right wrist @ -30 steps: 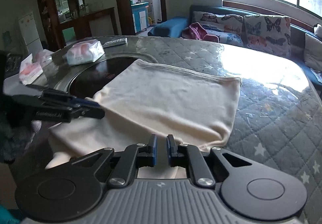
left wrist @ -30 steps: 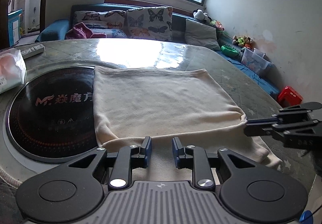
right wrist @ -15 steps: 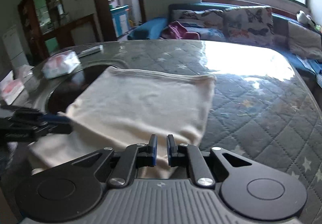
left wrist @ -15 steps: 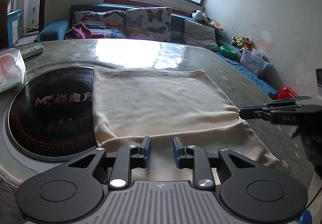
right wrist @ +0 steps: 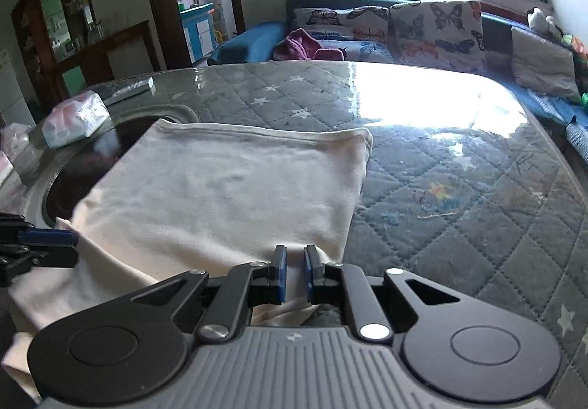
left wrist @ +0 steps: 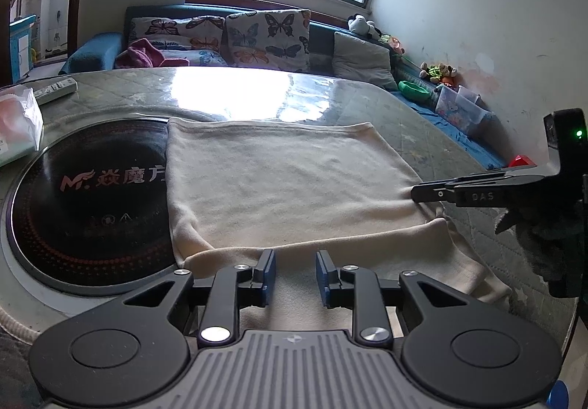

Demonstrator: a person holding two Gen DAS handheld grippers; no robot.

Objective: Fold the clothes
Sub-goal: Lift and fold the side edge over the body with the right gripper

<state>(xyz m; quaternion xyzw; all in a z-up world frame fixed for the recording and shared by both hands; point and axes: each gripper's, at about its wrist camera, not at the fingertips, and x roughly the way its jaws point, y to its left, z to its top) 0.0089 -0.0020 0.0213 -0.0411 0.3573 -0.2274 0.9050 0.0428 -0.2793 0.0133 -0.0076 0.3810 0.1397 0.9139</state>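
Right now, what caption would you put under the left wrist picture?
Left tool hovers over a cream cloth's near fold while the right tool meets its right edge.

- Left wrist view: sits low behind its own hand-held gripper (left wrist: pixel 293 276), angled down across the desk (left wrist: pixel 367 104) toward window and sofa (left wrist: pixel 220 38).
- Right wrist view: same low, close pose from the desk's right side, facing sofa and doorway.
- Shared: cream cloth (left wrist: pixel 279 185), sofa, and each other's hand-held gripper (left wrist: pixel 433 193).
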